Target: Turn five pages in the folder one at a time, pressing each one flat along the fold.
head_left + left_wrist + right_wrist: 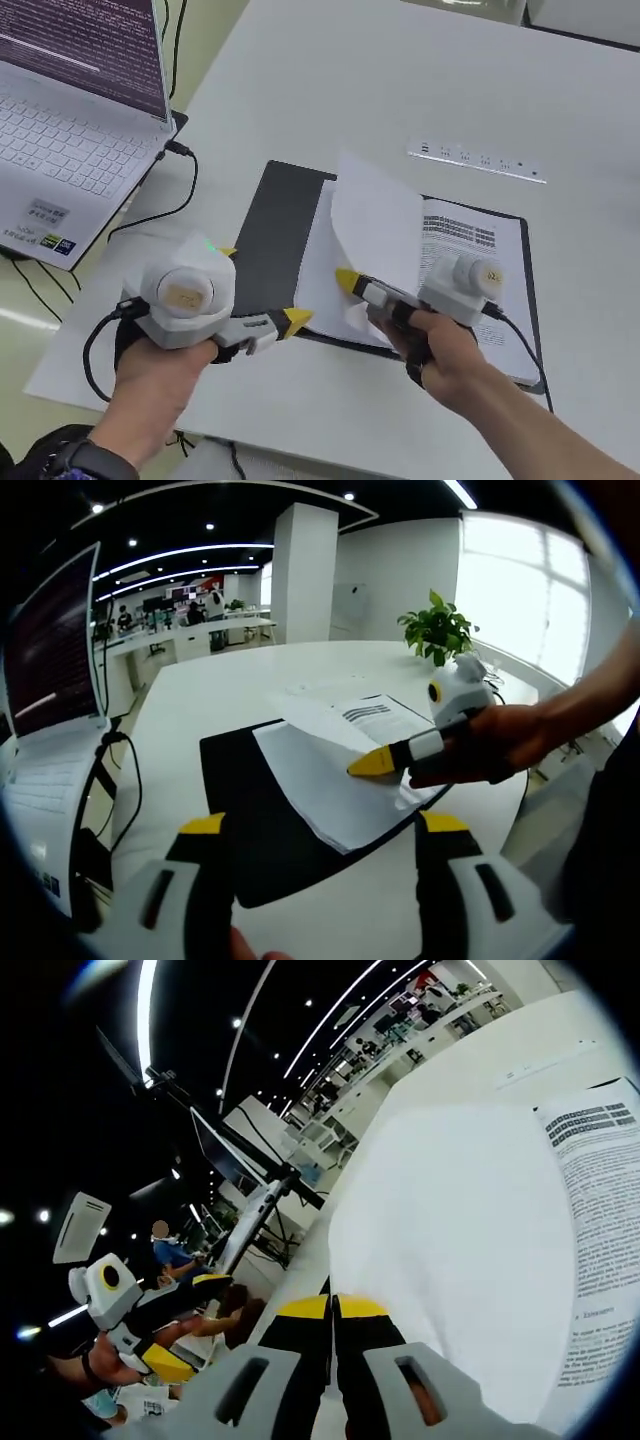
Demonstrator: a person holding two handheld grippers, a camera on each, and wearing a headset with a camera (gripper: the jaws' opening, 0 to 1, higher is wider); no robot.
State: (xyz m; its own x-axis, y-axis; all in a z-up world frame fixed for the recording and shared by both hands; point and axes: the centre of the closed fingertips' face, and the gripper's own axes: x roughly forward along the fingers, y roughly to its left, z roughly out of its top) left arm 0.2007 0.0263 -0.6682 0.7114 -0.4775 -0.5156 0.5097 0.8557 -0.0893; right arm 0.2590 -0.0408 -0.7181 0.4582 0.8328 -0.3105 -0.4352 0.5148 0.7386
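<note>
A black folder (272, 235) lies open on the white table, with a printed page (478, 250) flat on its right side. My right gripper (350, 282) is shut on the lower edge of a white page (375, 220), which stands lifted and curled over the fold. In the right gripper view its yellow-tipped jaws (333, 1308) meet on that page (450, 1250). My left gripper (261, 285) is open at the folder's near left corner, holding nothing. The left gripper view has its jaws (322, 825) apart above the black cover (260, 820), facing the right gripper (378, 762).
An open white laptop (70, 130) sits at the far left, with a black cable (185, 195) running toward the folder. A white power strip (478, 160) lies behind the folder. A potted plant (437, 630) stands at the table's far end.
</note>
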